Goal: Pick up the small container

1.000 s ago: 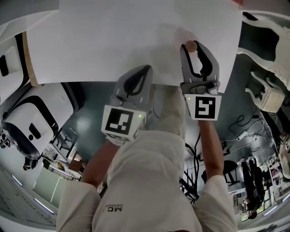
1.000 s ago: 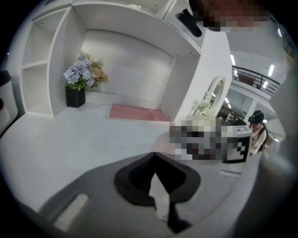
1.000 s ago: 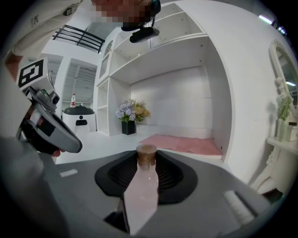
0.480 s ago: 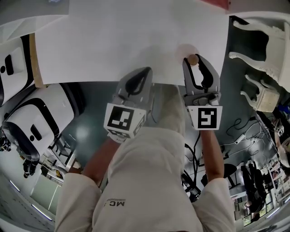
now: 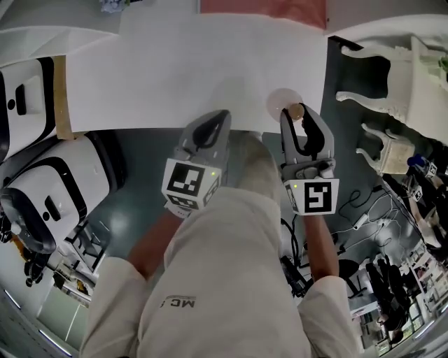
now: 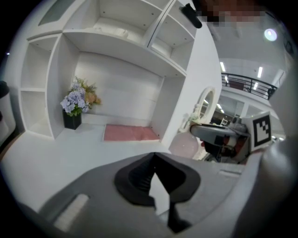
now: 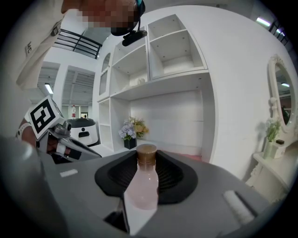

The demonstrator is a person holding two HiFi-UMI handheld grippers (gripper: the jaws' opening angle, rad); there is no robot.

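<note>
The small container (image 7: 142,186) is a pale pink bottle with a brown cap (image 7: 146,155). It stands upright between the jaws of my right gripper (image 5: 297,120), which is shut on it near the front edge of the white table (image 5: 175,77). From above I see its cap (image 5: 297,111) and its faint pink body (image 5: 282,103). The left gripper view shows the bottle (image 6: 185,145) off to the right. My left gripper (image 5: 219,117) hovers at the table's front edge, left of the right one, its jaws shut on nothing.
A pink mat (image 5: 262,5) lies at the table's far side, with a black pot of flowers (image 6: 73,114) and white shelves behind it. White robot bodies (image 5: 42,189) stand at the left. A white chair (image 5: 392,77) is at the right.
My right gripper has drawn back toward the table's front edge with the bottle in it. The view has tilted, and the pink mat now shows. The left gripper has barely moved.
</note>
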